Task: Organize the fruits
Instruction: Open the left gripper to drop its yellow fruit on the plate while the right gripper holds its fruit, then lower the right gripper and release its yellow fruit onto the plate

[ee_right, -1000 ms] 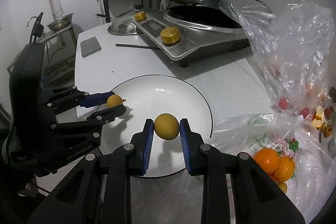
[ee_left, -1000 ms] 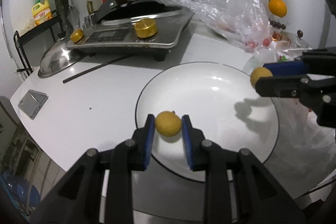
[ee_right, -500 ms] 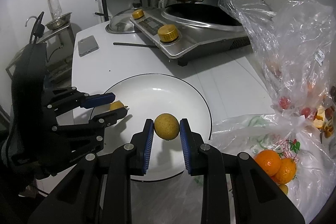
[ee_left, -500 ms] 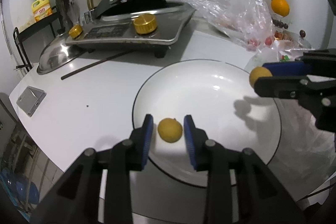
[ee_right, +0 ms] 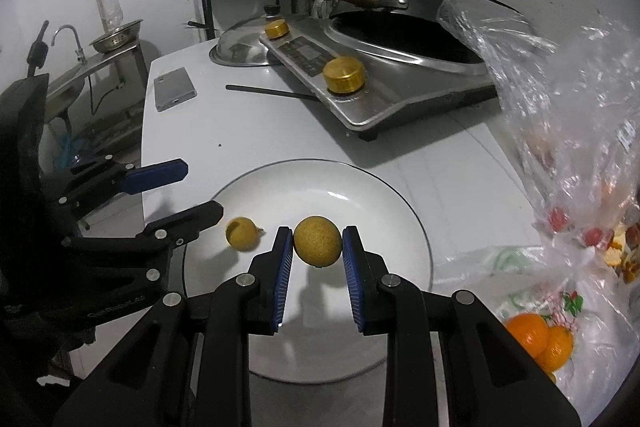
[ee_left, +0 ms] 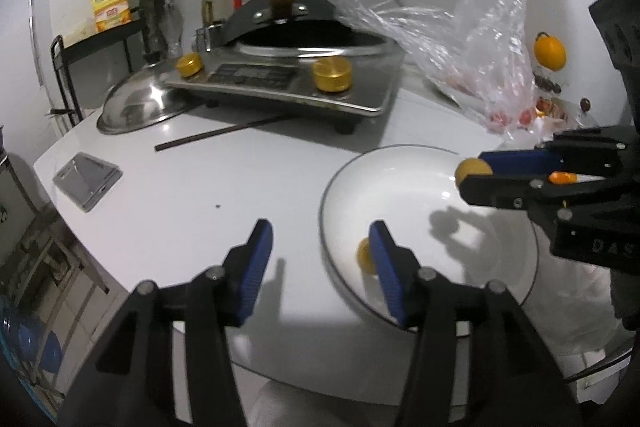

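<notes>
Left tongs (ee_left: 320,247) just spread and backed off, leaving one small fruit (ee_right: 241,233) on the white plate (ee_right: 384,199) at its 9 o'clock edge. Right tongs (ee_right: 316,259) pinch a second fruit (ee_right: 318,242) above plate centre, likely for placing alongside.

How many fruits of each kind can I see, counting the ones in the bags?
Small yellow-brown fruits: 2, one on the plate, one held.
Oranges in the bag: 2.
Orange by the wall: 1.
Small red fruits: too hidden to count.
Total countable: 5.
</notes>
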